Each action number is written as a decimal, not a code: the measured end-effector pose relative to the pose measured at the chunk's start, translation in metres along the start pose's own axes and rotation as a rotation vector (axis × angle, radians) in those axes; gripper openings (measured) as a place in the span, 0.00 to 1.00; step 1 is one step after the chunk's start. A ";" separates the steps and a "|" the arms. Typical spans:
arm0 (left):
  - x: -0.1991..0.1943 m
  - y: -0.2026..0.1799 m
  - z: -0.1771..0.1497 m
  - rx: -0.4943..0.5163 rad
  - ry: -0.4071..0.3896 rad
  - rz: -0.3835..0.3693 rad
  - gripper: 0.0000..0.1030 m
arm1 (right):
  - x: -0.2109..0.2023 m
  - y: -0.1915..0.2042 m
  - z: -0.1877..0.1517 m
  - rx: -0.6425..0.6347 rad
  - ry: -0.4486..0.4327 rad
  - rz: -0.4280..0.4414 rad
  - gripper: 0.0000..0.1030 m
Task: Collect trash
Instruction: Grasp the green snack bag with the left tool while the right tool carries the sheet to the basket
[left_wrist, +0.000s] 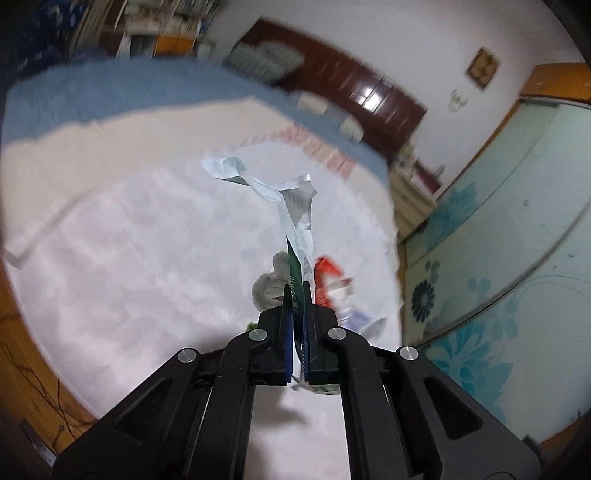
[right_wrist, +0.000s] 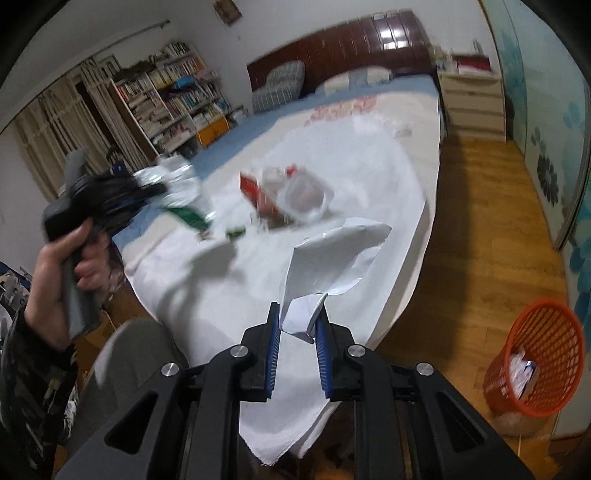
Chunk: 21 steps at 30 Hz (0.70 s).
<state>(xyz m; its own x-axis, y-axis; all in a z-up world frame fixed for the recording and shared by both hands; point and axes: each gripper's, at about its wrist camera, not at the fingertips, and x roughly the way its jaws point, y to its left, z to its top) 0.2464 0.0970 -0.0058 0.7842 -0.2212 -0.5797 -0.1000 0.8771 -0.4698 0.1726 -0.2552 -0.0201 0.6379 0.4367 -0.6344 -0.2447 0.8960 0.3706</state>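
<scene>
While your left gripper is clamping its fingers together on a green-and-white wrapper, that wrapper is sticking up out of the fingers toward twelve o'clock in the left wrist view, its crumpled pale end curling over to eleven o'clock above the white sheet. Behind the fingers a red box is showing at one o'clock and a blurred white lump at eleven o'clock; what the lump is you cannot tell.

Your right gripper is pinching a crumpled white sheet of paper, its blue fingers standing a little apart with the paper's folded lower end pressed between them. The paper is fanning up toward one o'clock over the foot of the bed.

In the right wrist view your left hand is gripping the other tool's handle at nine o'clock, with the wrapper hanging from it out over the bed's edge. More trash is lying in a blurred heap mid-bed at twelve o'clock: the red box, a clear tub and a small green scrap just beside them.

An orange basket is standing on the wooden floor at four o'clock, well apart from the bed, with some packets already lying inside.
</scene>
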 end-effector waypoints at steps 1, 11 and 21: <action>-0.009 -0.009 -0.001 0.022 -0.016 -0.006 0.03 | -0.008 -0.003 0.004 -0.006 -0.019 -0.006 0.19; -0.044 -0.183 -0.027 0.347 -0.090 -0.195 0.03 | -0.142 -0.101 0.050 -0.028 -0.271 -0.324 0.19; 0.109 -0.377 -0.191 0.699 0.235 -0.403 0.03 | -0.141 -0.286 -0.026 0.297 -0.161 -0.455 0.19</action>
<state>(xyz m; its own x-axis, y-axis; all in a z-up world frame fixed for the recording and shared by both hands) 0.2521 -0.3390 -0.0192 0.5229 -0.5896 -0.6156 0.6236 0.7570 -0.1953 0.1332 -0.5711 -0.0543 0.7399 -0.0267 -0.6722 0.2821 0.9194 0.2739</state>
